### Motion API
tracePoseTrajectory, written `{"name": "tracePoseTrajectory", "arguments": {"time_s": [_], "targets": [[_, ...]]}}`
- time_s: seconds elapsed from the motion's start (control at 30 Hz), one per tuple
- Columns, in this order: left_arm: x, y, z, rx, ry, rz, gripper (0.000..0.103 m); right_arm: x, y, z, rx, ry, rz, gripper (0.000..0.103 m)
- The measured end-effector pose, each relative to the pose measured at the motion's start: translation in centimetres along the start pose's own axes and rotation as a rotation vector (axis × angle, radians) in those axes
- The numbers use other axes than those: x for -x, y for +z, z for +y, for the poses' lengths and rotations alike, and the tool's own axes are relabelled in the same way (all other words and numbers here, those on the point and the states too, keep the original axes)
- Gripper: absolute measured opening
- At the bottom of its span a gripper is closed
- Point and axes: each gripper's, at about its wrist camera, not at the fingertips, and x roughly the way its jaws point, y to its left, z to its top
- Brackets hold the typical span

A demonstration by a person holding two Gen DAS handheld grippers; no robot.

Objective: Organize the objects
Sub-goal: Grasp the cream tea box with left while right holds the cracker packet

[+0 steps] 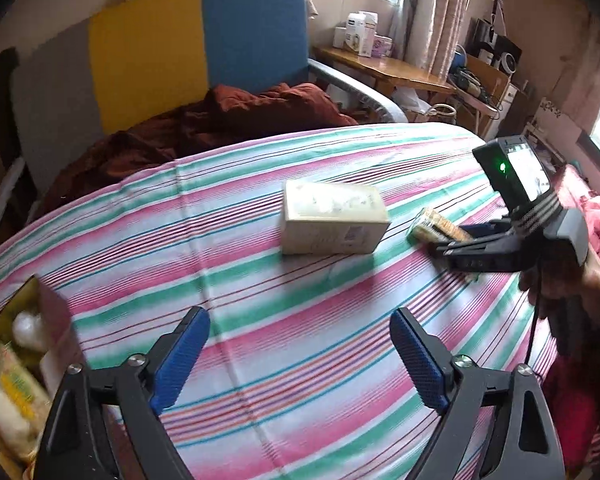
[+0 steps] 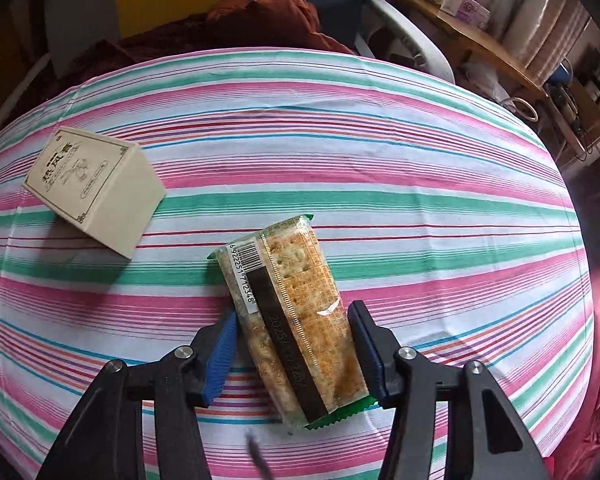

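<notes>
Right tongs straddle the cracker pack lying on the striped bed w/ pads barely touching, left tongs apart & empty; risk: slick wrapper slips or crackers crush if squeezed too hard.

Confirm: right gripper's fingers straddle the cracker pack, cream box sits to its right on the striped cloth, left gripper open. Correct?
One error: in the right wrist view the cream box lies left of the cracker pack, not right. The rest holds: the right gripper straddles the pack on the striped cloth, and the left gripper is open.
</notes>
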Motion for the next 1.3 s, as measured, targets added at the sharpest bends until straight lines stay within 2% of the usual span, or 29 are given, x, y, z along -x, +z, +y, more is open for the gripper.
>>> {"name": "tracePoseTrajectory", "arguments": {"time_s": [0.1,0.23,0.3,0.5,0.57,0.63,0.77,0.9,1.13,1.2,1.27,1.3], "targets": [[-1.5,1.3,-0.3,0.058,-0.047,0.042,0.097,-0.1,0.3,0.2,-0.007,-0.010,0.002,0.055],[-4.1,3.6,-0.5,0.190,-0.149,0.118,0.097,0.2,0.2,0.0,-0.014,-0.017,-0.001,0.055],[-5.0,4.6,-0.7,0.228,-0.168,0.130,0.097,0.5,0.1,-0.2,-0.021,-0.018,-0.007,0.055],[-9.2,7.3,-0.4,0.396,-0.170,0.193,0.099,1.3,0.2,-1.4,-0.059,-0.024,-0.034,0.055],[-10.8,8.1,0.2,0.473,-0.157,0.219,0.100,1.4,0.2,-1.5,-0.058,-0.030,-0.038,0.055],[-11.7,8.7,0.6,0.508,-0.122,0.233,0.100,1.4,0.0,-1.6,-0.055,-0.028,-0.041,0.055],[-13.5,9.8,0.8,0.500,-0.038,0.262,0.100,1.6,0.0,-1.5,-0.048,-0.014,-0.049,0.055],[-14.4,10.7,1.1,0.469,0.011,0.276,0.100,1.4,0.4,-1.2,-0.025,-0.002,-0.057,0.055],[-15.3,10.7,-0.6,0.346,0.025,0.304,0.099,0.4,0.5,-1.0,0.000,0.007,-0.030,0.055],[-15.2,10.0,-0.2,0.338,0.015,0.300,0.093,0.0,0.6,-1.1,0.002,0.008,-0.020,0.055],[-14.3,9.5,0.0,0.275,0.022,0.275,0.077,-0.3,0.6,-1.1,0.009,0.006,-0.013,0.055],[-14.0,9.1,0.1,0.251,0.017,0.271,0.073,-0.4,0.6,-1.0,0.016,0.010,-0.010,0.055]]}}
